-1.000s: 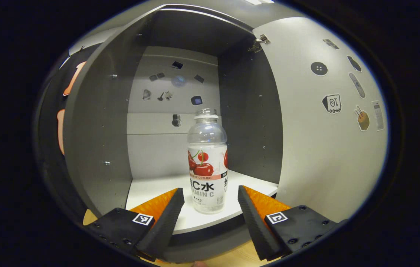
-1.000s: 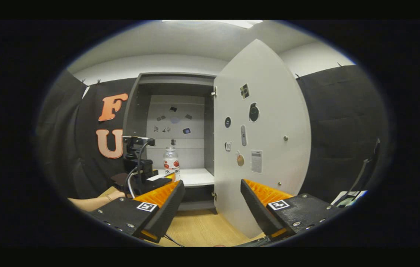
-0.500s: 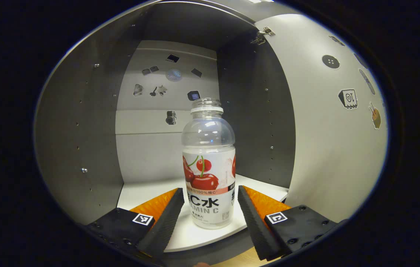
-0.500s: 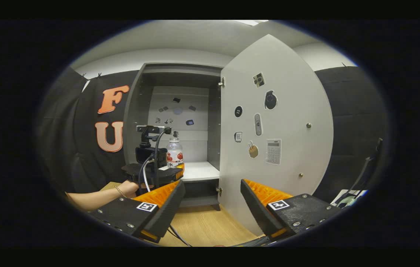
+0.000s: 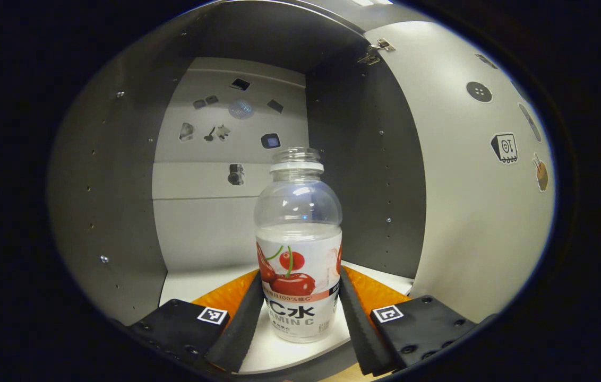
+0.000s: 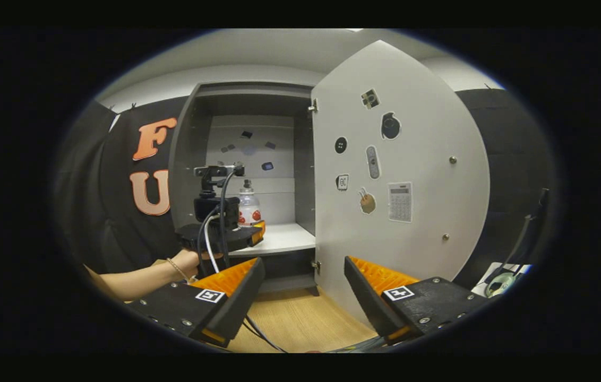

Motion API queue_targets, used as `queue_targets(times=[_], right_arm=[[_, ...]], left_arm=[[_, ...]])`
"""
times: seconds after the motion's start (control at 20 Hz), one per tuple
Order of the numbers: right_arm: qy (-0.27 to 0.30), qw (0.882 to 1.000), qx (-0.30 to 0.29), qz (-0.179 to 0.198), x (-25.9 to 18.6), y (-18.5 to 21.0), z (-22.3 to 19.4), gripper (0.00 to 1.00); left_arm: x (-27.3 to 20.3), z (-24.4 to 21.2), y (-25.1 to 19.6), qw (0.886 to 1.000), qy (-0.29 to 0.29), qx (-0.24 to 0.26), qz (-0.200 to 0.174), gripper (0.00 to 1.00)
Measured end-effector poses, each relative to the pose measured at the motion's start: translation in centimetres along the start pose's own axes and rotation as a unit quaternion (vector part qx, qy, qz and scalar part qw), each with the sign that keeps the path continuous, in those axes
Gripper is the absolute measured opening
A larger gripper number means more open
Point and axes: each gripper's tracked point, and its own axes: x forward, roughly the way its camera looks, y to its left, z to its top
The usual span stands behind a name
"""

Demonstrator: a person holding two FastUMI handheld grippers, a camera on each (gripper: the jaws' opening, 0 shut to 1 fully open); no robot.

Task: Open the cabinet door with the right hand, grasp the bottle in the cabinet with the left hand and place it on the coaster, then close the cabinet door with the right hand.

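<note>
Left claw (image 5: 299, 313) narrow, fingers hugging the bottle (image 5: 298, 249) at its label, contact unclear. Looks empty, capless: light, crushable, tippy; grip mid-label gently. Right claw (image 6: 303, 294) wide, empty.

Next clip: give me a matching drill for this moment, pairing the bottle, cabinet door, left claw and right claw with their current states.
Things:
1. bottle
2. cabinet door
3. left claw
4. right claw

States:
A. swung wide open
B. open and holding nothing, back from the cabinet above the wooden floor
C. standing upright on the white shelf, uncapped
D. fingers flanking the bottle's label on both sides

Pairs: 1-C, 2-A, 3-D, 4-B
</note>
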Motion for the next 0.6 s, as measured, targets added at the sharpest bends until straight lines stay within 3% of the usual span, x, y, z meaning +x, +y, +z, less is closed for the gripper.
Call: queue_targets(times=[0.35,0.6], right_arm=[[0.006,1.0,-0.006,0.011,0.0,-0.2,-0.4,0.93],[-0.004,0.999,-0.008,0.043,-1.0,-1.4,-0.1,0.93]], left_arm=[[-0.5,0.3,0.2,1.0,-0.009,-0.013,0.006,0.81],[-4.4,1.6,0.2,0.999,-0.032,-0.014,0.03,0.81]])
